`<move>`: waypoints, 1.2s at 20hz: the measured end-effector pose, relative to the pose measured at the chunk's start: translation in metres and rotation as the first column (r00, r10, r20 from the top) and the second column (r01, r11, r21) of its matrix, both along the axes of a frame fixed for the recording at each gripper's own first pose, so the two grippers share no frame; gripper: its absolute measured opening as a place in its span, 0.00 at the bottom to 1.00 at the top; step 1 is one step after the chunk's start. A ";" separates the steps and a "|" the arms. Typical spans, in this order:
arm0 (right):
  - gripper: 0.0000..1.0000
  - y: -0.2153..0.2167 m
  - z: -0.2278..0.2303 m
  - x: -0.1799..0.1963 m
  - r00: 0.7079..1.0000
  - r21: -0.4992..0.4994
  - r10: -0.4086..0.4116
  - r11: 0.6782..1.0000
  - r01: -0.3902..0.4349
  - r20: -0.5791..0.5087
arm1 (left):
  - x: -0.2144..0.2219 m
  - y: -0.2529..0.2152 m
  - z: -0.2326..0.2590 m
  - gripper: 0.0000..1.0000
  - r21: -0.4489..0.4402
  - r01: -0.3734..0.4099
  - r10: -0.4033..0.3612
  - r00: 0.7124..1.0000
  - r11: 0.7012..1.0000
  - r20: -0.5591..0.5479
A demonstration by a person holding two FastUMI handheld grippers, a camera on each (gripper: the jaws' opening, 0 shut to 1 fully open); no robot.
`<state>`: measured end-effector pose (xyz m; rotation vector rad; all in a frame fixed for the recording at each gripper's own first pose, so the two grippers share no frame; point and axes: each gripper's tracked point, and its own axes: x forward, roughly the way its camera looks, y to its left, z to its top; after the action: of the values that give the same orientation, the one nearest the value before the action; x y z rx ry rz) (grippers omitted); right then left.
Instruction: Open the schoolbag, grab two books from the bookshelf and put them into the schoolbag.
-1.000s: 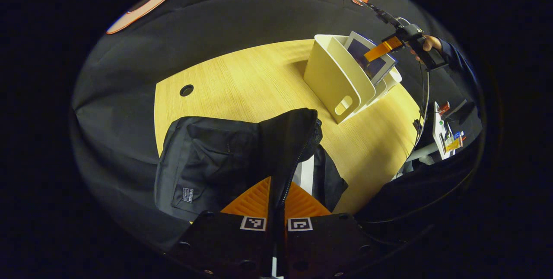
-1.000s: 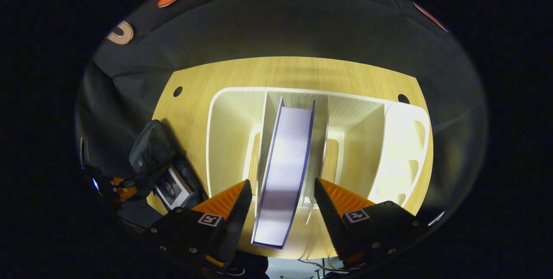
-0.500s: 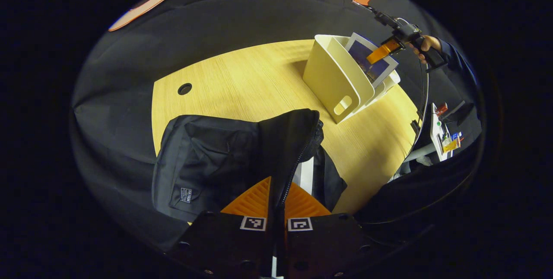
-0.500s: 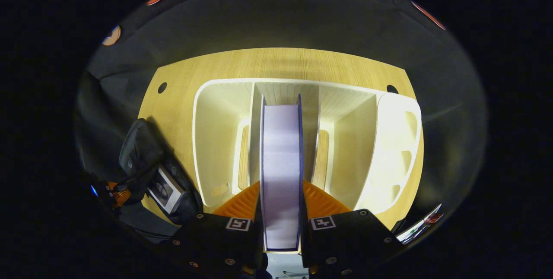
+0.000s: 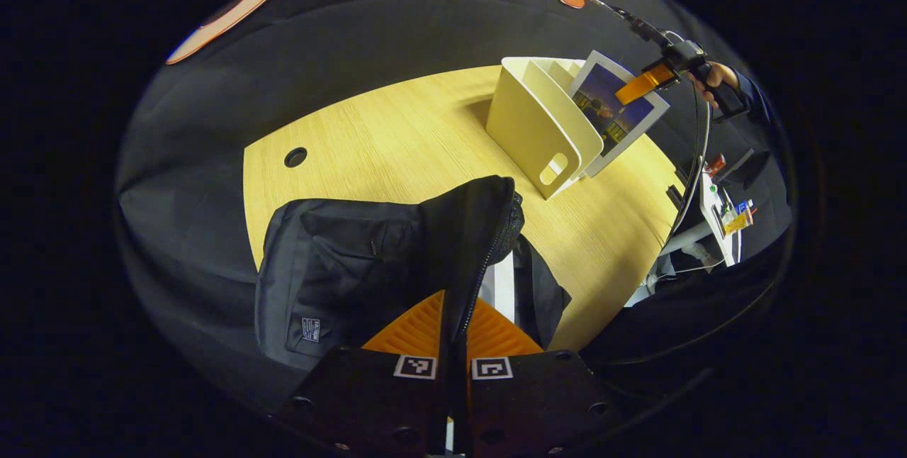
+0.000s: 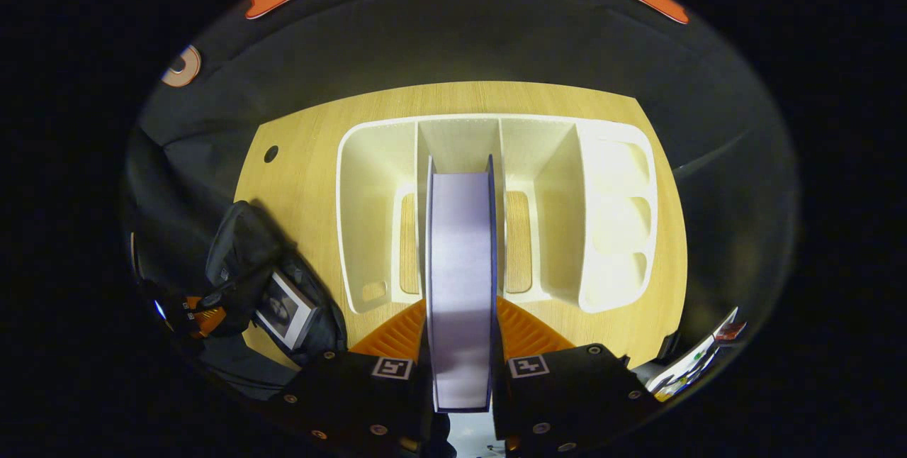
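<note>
The schoolbag (image 5: 368,259) lies on the wooden table (image 5: 397,139); its zippered flap (image 5: 475,231) is pinched between the closed fingers of the left gripper (image 5: 453,344), held up so the mouth stays open. One book (image 6: 283,309) is inside. The right gripper (image 6: 460,352) is clamped on a second book (image 6: 460,259), raised above the white bookshelf (image 6: 609,196).

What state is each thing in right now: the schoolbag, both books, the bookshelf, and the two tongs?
Schoolbag: open, flap held up.
Left tongs: shut on the schoolbag's flap.
Right tongs: shut on the second book.
Second book: gripped, lifted above the bookshelf.
First book: inside the schoolbag.
Bookshelf: upright on the table, slots bare.
</note>
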<state>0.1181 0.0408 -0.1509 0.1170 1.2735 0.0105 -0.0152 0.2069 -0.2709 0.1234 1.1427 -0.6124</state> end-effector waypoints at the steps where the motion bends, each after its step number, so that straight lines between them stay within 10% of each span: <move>1: 0.35 0.000 0.003 -0.008 1.000 0.003 -0.014 1.000 0.014 0.004 | 0.000 0.001 0.000 0.04 -0.002 0.007 -0.007 1.000 1.000 0.003; 24: 0.35 0.074 0.020 -0.168 0.971 0.267 -0.237 0.939 0.219 0.038 | -0.004 -0.004 -0.003 0.04 -0.019 0.177 -0.177 0.984 0.984 0.020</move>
<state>-0.0503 0.1147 -0.1309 0.4879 1.1774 -0.0173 -0.0191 0.2026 -0.2742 0.2138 1.1142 -0.7791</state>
